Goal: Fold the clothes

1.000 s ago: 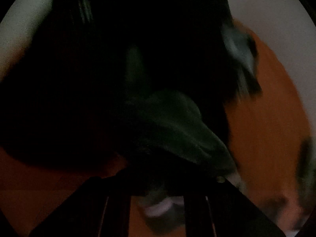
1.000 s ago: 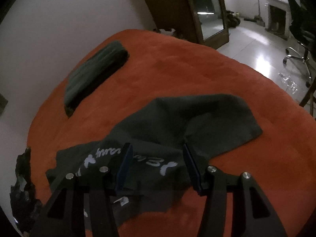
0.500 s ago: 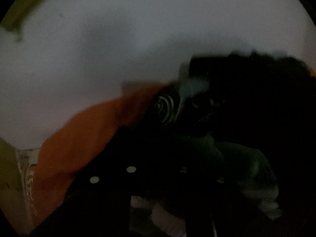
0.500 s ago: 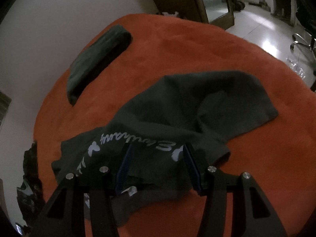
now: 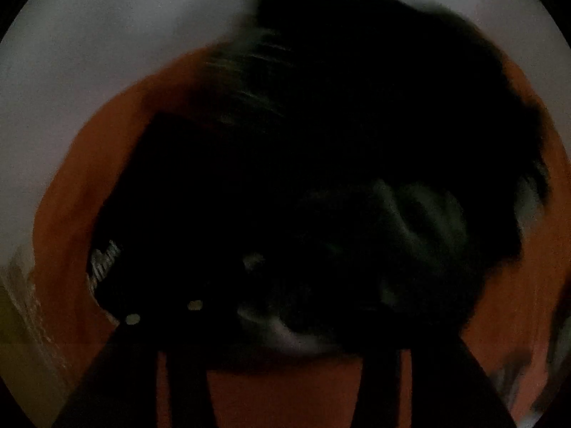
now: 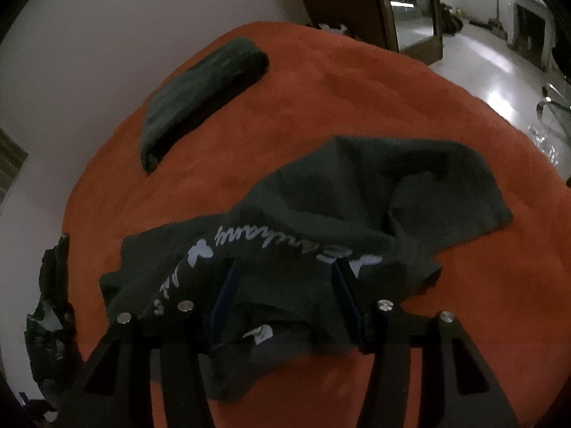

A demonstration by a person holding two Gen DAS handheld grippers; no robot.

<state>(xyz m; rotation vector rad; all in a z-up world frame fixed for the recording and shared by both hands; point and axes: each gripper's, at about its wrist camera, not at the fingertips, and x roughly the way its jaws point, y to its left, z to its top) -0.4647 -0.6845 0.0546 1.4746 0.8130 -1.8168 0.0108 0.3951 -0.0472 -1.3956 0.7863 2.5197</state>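
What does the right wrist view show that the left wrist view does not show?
Only the right wrist view shows the dark T-shirt with white lettering spread crumpled, the folded dark garment lying apart near the wall, the mirror and the tiled floor; the right gripper stands open over the T-shirt.

Only the left wrist view shows a blurred heap of dark clothes close up; whether the left gripper is open is unclear.

Both show the orange bedcover and the pale wall.
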